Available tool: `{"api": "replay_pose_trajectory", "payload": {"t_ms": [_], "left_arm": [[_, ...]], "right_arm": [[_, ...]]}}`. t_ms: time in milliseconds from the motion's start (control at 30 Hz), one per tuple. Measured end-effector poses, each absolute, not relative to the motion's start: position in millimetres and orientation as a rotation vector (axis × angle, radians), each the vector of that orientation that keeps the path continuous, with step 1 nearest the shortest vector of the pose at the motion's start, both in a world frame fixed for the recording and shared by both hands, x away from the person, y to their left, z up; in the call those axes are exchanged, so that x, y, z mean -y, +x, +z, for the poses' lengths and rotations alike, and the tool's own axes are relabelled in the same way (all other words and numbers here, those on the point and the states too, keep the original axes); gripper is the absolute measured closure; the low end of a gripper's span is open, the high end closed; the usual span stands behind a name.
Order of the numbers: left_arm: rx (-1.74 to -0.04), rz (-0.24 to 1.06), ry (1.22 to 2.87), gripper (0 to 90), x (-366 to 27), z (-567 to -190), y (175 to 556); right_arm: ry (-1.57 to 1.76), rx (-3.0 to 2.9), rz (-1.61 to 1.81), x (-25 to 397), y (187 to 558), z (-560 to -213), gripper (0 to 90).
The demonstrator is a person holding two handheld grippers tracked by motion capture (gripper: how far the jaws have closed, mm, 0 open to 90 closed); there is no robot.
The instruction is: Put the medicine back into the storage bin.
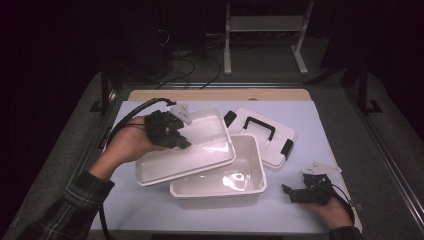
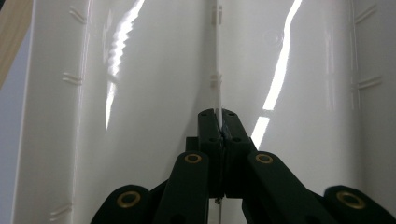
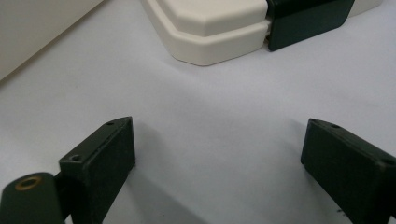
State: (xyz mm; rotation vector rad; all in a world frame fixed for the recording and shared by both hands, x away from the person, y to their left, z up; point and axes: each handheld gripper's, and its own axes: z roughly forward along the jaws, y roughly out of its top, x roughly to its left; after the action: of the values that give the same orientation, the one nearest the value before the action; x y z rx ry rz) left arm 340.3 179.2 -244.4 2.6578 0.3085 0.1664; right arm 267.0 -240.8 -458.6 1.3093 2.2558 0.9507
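Dark room, pale blue mat. We have the left gripper clamped on one thin wall of the tray, which hangs tilted over the bin. Risk: edge-only pinch slips, tray drops or jams crooked. Right gripper sits wide open, empty, near the lid.

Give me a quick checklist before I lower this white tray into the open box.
1. Left tool grip on the white tray: jaws shut on its thin wall in the left gripper view. Ok.
2. Tray above the open box: it overlaps the box's left part only and sits skewed. Not ok.
3. Tray level: tilted in the high view. Not ok.
4. Box interior free of objects: the part that shows looks bare; the rest is under the tray. Cannot tell.
5. Lid out of the way: lying behind the box on the table. Ok.
6. Right tool: open, resting apart from the box. Ok.
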Motion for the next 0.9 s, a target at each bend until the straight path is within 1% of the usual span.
{"api": "replay_pose_trajectory", "payload": {"t_ms": [433,900], "left_arm": [[-0.522,0.214,2.615,88.9,-259.4,-242.3,333.5],[-0.749,0.215,2.587,88.9,-320.4,-279.7,326.2]], "right_arm": [[1.312,-2.255,0.949,240.5,266.8,-458.6,9.3],[1.313,-2.254,0.950,240.5,266.8,-458.7,9.3]]}}
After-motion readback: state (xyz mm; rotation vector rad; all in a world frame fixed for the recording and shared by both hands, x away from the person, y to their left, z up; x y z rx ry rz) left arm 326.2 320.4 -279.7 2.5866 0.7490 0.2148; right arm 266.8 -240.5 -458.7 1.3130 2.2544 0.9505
